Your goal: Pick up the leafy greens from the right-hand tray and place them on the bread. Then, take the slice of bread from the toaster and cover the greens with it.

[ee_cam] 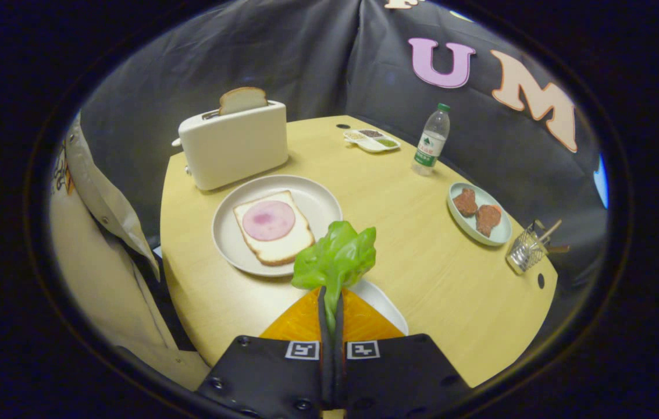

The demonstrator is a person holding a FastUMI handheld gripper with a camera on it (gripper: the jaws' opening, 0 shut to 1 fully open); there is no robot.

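Pinching leafy greens between tongs, raised just short of bread.

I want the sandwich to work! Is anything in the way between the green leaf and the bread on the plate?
Nothing visible is. The gripper is shut on the leafy greens, raised just short of the bread with its ham slice.

A staged breakfast corner in a recording booth — black cloth walls close round a rounded wooden table. A toaster stands at its far-left edge, a water bottle and condiment tray along the far edge — kitchen props.
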